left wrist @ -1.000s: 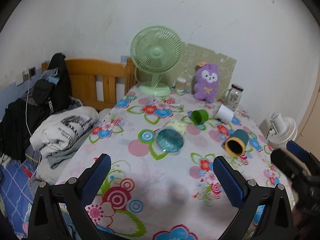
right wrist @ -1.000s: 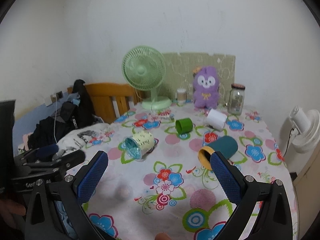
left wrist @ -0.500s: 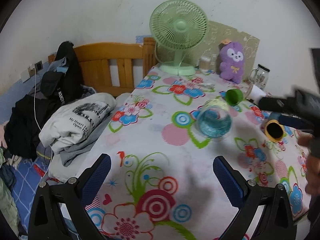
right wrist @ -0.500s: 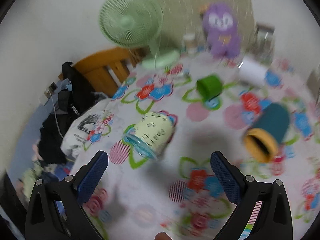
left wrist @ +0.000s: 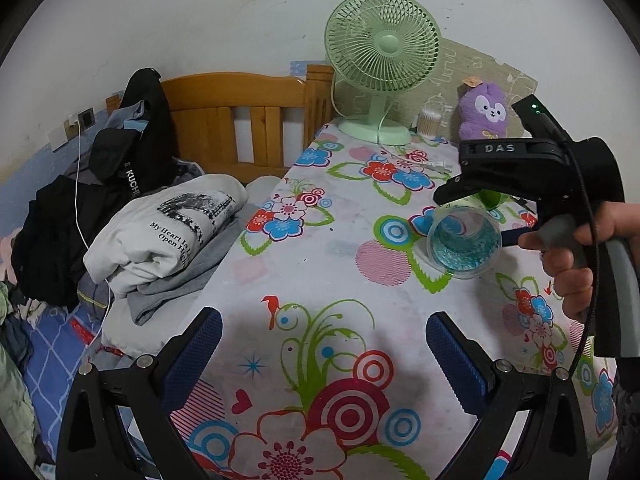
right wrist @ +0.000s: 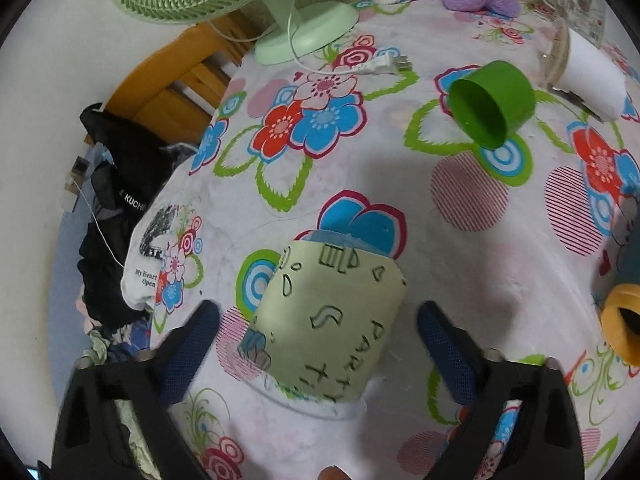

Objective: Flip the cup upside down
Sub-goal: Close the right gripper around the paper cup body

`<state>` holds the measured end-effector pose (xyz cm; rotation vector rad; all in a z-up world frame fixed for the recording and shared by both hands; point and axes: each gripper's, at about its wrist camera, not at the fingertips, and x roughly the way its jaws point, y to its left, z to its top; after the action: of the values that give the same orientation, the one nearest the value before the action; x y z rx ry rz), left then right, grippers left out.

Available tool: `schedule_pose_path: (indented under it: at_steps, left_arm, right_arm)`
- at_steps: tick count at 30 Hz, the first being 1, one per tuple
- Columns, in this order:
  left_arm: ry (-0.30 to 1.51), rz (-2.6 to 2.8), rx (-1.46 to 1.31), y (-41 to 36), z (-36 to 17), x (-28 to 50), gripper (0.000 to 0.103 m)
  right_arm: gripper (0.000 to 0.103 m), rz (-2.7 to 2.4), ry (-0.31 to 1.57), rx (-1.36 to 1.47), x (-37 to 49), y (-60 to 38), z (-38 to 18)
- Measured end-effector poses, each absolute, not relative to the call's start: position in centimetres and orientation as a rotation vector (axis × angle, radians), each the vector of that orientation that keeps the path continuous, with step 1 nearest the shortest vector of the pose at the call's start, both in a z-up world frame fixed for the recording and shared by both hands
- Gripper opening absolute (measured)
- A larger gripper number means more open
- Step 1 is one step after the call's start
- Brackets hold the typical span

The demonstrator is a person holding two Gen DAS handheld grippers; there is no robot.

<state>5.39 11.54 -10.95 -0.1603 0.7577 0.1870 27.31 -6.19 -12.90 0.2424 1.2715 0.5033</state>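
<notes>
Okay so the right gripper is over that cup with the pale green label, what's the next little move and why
Probably lower the right gripper slightly and close on the labelled cup. The cup lies on its side on the tablecloth, sitting between the open blue pads, which don't appear to touch it yet. The left gripper hangs back, open.

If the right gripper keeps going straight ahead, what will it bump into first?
Most likely the clear cup with the pale green sleeve, lying on its side on the flowered tablecloth. It sits between the open fingers of the right gripper, dead ahead. The green cup lies farther back, off to the right.
</notes>
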Motion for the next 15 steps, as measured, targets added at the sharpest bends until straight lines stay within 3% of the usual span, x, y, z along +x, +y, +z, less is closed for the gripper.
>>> schedule_pose_path:
  at_steps: [2, 6, 15]
  left_arm:
    - [0.763, 0.186, -0.164, 11.6, -11.1, 5.4, 0.103]
    - [0.765, 0.181, -0.165, 11.4, -11.0, 5.2, 0.103]
    - [0.745, 0.129, -0.222, 10.5, -10.3, 3.3, 0.103]
  right_arm:
    - [0.076, 0.521, 1.282, 0.222, 27.6, -5.6, -13.2]
    - [0.070, 0.543, 1.273, 0.213, 27.8, -5.4, -13.2]
    - [0.069, 0.665, 1.203, 0.152, 22.0, -7.7, -9.5]
